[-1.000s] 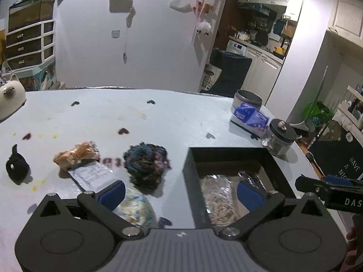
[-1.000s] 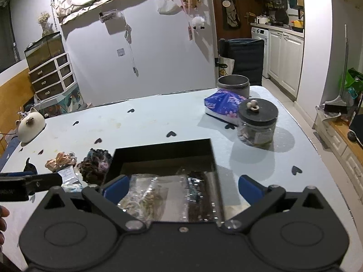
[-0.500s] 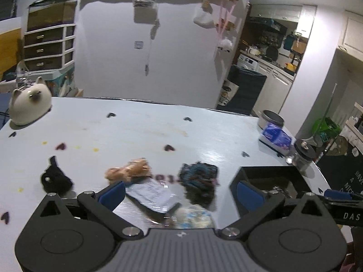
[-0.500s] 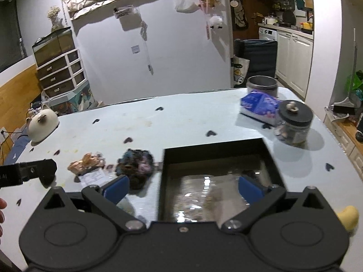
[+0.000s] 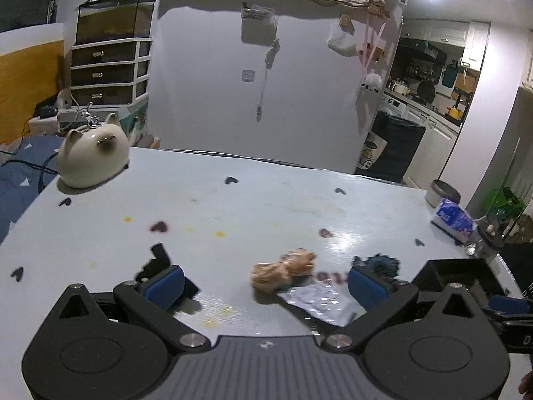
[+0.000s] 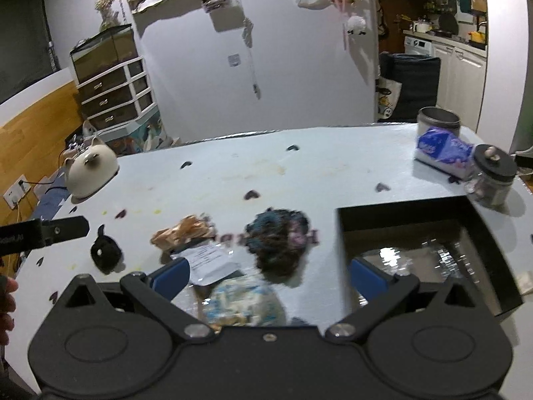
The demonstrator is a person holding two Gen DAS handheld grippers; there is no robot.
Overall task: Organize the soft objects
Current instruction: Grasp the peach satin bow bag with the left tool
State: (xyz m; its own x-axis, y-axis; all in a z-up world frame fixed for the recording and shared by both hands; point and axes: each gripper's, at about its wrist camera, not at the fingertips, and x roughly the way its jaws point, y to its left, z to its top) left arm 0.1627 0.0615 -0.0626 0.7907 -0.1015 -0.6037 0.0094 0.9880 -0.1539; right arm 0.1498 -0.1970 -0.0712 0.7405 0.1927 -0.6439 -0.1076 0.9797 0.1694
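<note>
Soft items lie on the pale table. In the left wrist view, a black fabric piece (image 5: 156,263) sits just beyond the left fingertip, and a peach scrunchie (image 5: 283,268) lies between the fingers of my open, empty left gripper (image 5: 266,286). A dark blue-purple scrunchie (image 5: 378,265) peeks over the right fingertip. My right gripper (image 6: 269,276) is also open and empty, low over a pale floral bundle (image 6: 245,301) and a labelled clear packet (image 6: 208,261). Beyond them lie the dark scrunchie (image 6: 279,240), peach scrunchie (image 6: 183,231) and black piece (image 6: 105,253). A black box (image 6: 399,204) at the right holds plastic bags.
A cat-shaped ceramic (image 5: 91,156) stands at the table's far left. A tissue pack (image 6: 443,151), a black-lidded jar (image 6: 493,176) and a metal tin (image 6: 438,121) stand at the far right. Drawers and a kitchen lie beyond the table.
Both views have swung left, so the black box has slid to the right side. The left gripper now faces the peach scrunchie and the black piece. Both grippers have stayed open.
</note>
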